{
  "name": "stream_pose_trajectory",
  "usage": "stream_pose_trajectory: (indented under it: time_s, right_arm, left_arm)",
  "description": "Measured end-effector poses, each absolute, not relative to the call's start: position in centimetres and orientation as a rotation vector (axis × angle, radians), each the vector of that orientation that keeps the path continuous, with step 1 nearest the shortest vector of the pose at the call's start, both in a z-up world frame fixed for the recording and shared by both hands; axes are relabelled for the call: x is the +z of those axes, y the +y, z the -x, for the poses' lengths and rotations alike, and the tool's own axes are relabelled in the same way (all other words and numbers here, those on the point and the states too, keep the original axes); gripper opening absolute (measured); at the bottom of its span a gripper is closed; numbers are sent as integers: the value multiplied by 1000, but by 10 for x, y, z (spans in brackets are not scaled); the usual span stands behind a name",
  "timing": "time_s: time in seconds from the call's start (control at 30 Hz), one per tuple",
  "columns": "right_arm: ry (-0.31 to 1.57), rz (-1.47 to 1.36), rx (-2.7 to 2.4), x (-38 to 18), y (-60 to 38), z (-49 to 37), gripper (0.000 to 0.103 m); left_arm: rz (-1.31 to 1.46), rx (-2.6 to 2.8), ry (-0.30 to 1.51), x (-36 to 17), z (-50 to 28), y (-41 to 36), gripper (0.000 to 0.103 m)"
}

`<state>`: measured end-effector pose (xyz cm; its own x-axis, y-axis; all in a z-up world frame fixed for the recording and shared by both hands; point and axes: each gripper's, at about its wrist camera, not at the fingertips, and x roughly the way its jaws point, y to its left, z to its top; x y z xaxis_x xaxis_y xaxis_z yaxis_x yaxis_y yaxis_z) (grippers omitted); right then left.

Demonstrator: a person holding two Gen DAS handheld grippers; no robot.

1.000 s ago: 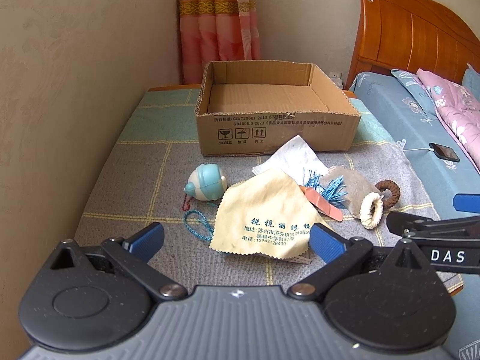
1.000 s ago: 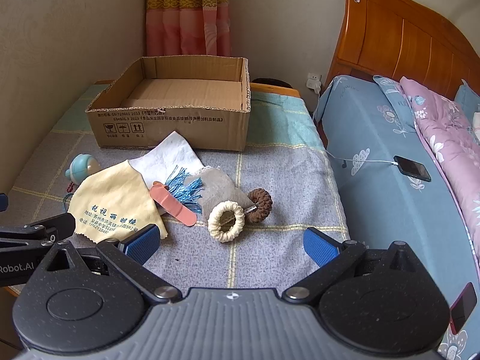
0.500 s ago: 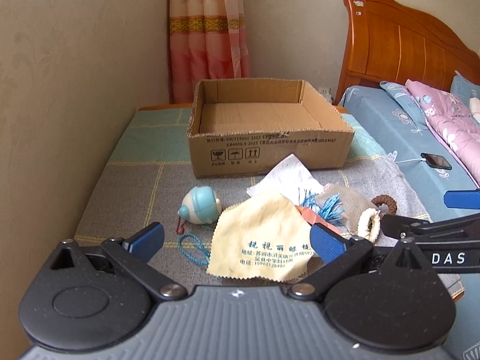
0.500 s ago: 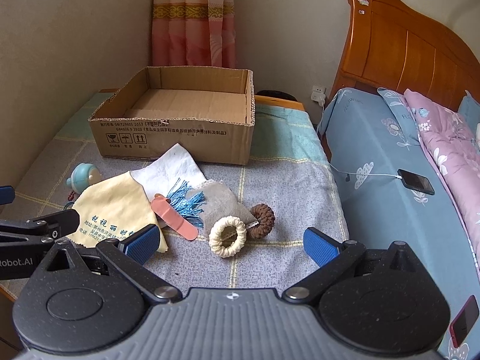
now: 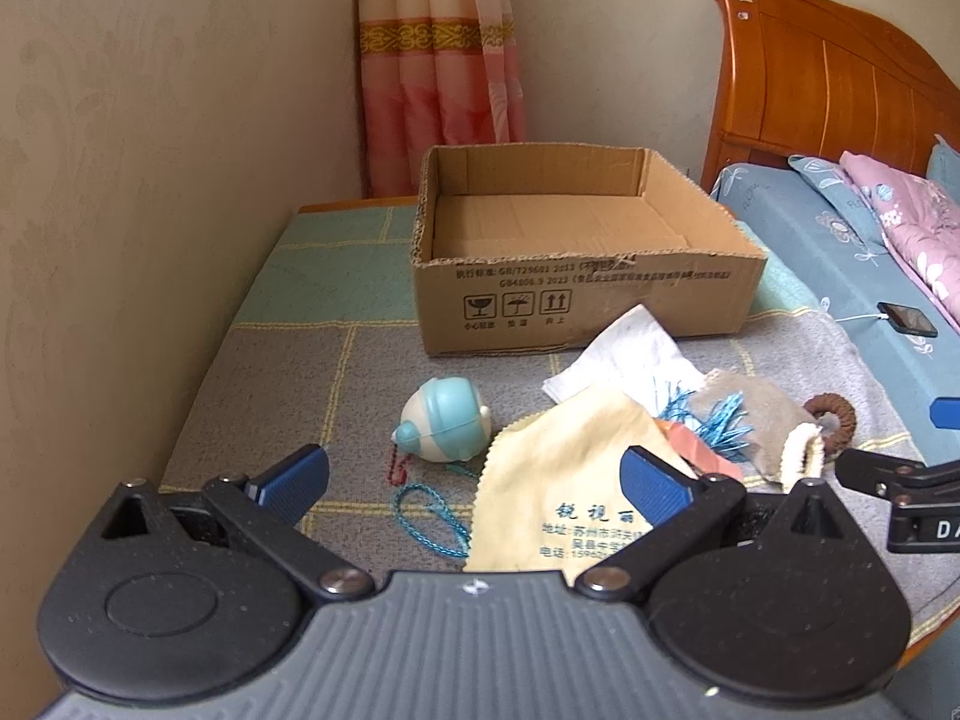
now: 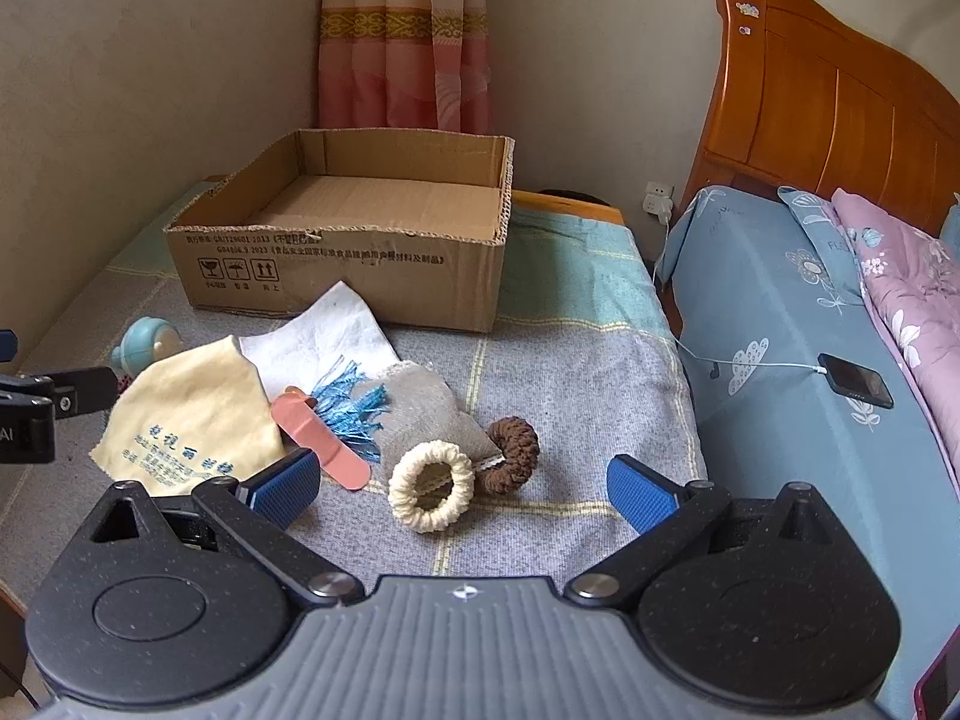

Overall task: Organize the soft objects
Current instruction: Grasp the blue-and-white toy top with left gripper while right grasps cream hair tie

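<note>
An open cardboard box (image 5: pixel 576 306) (image 6: pixel 360 282) stands empty at the back of a plaid-covered surface. In front of it lie a yellow lens cloth (image 5: pixel 558 480) (image 6: pixel 192 408), a white cloth (image 5: pixel 624 348) (image 6: pixel 318 336), a blue tassel (image 6: pixel 354 408), a pink strip (image 6: pixel 318 438), a grey pouch (image 6: pixel 426 414), a cream scrunchie (image 6: pixel 431 493), a brown scrunchie (image 6: pixel 513 453) and a teal toy (image 5: pixel 441 420) with a cord. My left gripper (image 5: pixel 474 483) hovers open over the cloth's near edge. My right gripper (image 6: pixel 462 489) is open just short of the cream scrunchie.
A wall runs along the left side. A bed with a blue sheet (image 6: pixel 780 312), pink quilt and wooden headboard (image 6: pixel 828 102) lies to the right, with a phone (image 6: pixel 855 380) charging on it. A curtain (image 5: pixel 438 60) hangs behind the box.
Both grippers have pulled back and tilted upward a little, so the box and items sit lower in view. Nothing on the surface has moved, and both stay open.
</note>
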<state>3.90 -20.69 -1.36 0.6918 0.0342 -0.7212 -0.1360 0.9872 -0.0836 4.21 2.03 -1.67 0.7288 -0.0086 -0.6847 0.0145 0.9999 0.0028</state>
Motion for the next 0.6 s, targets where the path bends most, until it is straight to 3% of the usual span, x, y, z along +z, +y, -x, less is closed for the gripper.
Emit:
stream_pose_trajectory:
  time_s: [0.6]
  right_arm:
    - [884,50,73,-57,-216,-89,103]
  left_arm:
    - [8,22,800,-38,-78,37,102]
